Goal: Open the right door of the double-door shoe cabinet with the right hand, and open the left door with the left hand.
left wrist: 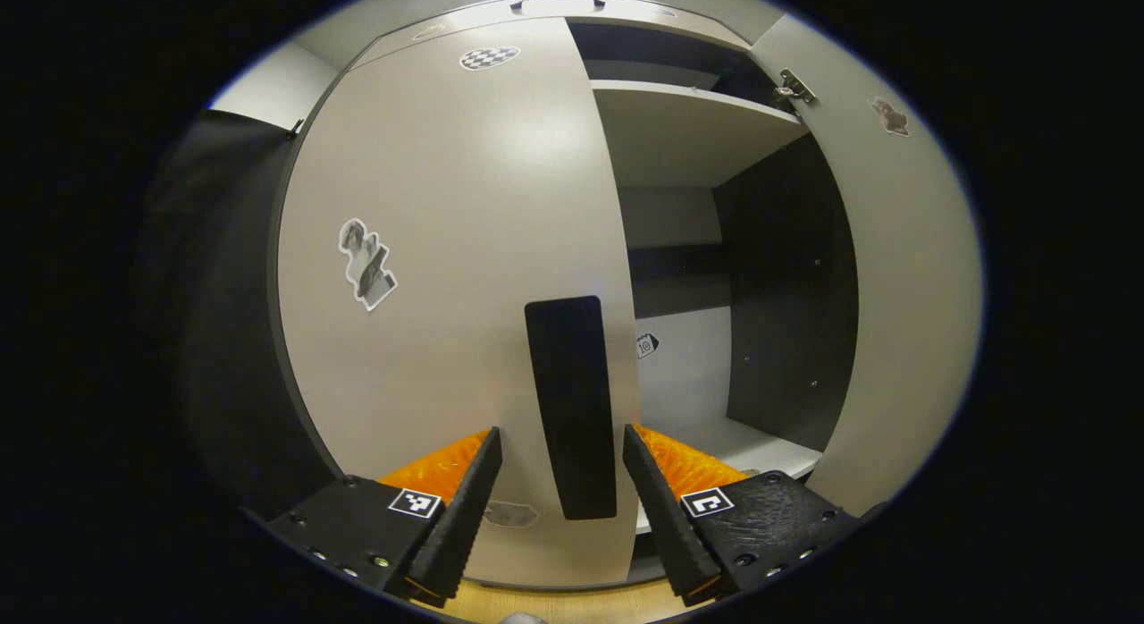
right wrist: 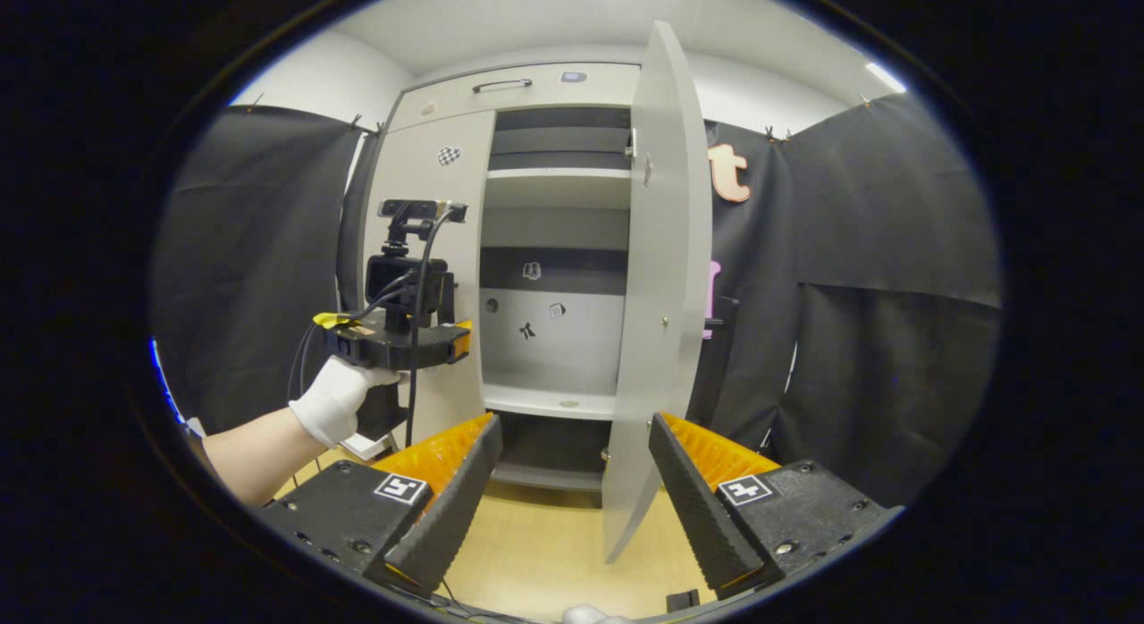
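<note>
The right door (right wrist: 657, 293) of the shoe cabinet (right wrist: 536, 96) is swung wide open, and you can see the shelves (right wrist: 547, 400) inside. The left door (left wrist: 447, 275) is shut or almost shut. So I think the left door is the job in hand.

The left gripper (left wrist: 561, 490) is right up near the left door. Its two fingers stand wide apart, one on each side of the long black handle (left wrist: 572, 409), and they hold nothing. I cannot tell if they touch the door.

What could go wrong? If the fingers close a bit off to one side, they may pinch just the edge of the handle and slip off when the pull starts. The handle looks flat and smooth (not much to hook on). A pull straight back could also fight the hinge, since the door wants to swing in a curve.

In the right gripper view, a gloved hand (right wrist: 335, 396) holds the left gripper level, pointing at the left door, with the forearm reaching in from low down.

The right gripper (right wrist: 572, 490) hangs back from the cabinet, over the wooden floor (right wrist: 536, 552), its fingers wide apart and holding nothing.
</note>
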